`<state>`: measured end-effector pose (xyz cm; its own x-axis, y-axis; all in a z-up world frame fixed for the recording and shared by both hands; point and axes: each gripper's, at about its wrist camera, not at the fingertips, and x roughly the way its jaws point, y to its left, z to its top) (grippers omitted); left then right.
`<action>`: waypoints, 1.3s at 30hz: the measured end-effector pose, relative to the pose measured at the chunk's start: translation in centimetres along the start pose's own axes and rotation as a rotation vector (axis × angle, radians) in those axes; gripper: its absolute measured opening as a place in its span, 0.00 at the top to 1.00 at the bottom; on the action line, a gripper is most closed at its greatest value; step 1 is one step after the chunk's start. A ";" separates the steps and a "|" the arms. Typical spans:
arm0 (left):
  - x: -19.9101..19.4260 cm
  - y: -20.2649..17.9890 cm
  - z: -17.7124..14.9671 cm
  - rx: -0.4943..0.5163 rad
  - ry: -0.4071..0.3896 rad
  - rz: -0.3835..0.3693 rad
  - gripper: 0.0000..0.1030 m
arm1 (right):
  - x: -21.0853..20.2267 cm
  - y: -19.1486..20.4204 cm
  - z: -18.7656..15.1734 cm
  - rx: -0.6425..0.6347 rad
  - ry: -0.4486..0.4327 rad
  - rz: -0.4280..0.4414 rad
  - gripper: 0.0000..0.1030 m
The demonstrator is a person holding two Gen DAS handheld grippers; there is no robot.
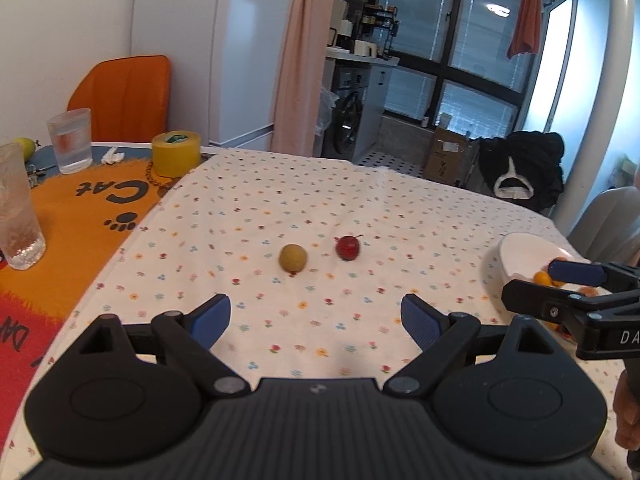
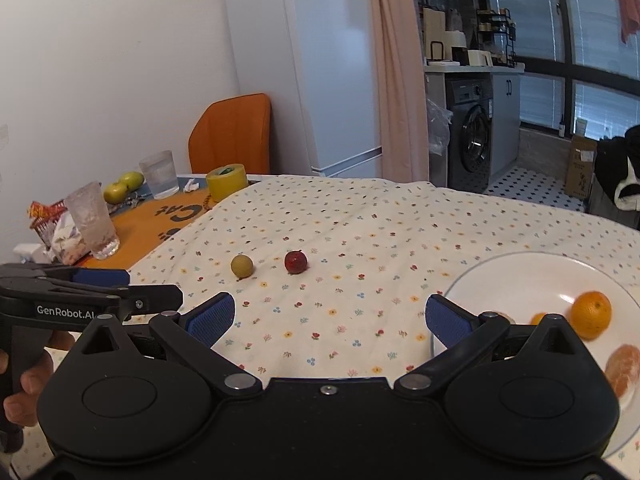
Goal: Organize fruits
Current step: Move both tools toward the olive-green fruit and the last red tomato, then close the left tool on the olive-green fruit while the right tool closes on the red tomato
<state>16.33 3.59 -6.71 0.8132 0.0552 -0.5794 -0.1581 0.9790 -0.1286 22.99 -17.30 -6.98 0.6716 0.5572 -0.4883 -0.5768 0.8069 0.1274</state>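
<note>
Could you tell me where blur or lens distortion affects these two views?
Left wrist view: fisheye bends the window frame, and the plate is soft at the edge. Right wrist view: the refrigerator leans, and the peeled orange is blurred.

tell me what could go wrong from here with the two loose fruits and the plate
1. The small round yellow-green fruit and the small red fruit with a stem lie loose and close together on the flowered tablecloth; open left tongs closing on one could nudge the other and roll it.
2. The white plate sits by the table's right side with the round orange on it; the right tongs hover at its rim and could bump it.
</note>
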 end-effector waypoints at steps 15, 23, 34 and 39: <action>2.8 1.8 1.6 -0.054 0.008 0.057 0.03 | 4.1 0.3 1.7 0.010 0.042 0.046 0.00; 4.7 2.0 2.4 -0.052 0.034 0.061 0.02 | 6.6 0.1 2.4 0.016 0.067 0.073 0.00; 6.8 2.0 3.5 -0.042 0.039 0.064 0.04 | 9.3 -0.3 3.0 0.030 0.095 0.106 0.00; 8.1 2.0 3.7 -0.032 0.048 0.063 0.10 | 10.5 -0.1 3.1 0.018 0.108 0.117 0.09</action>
<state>24.64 6.68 -8.70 0.7735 0.1062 -0.6249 -0.2267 0.9670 -0.1162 31.56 -10.95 -9.45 0.5457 0.6241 -0.5592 -0.6390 0.7416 0.2042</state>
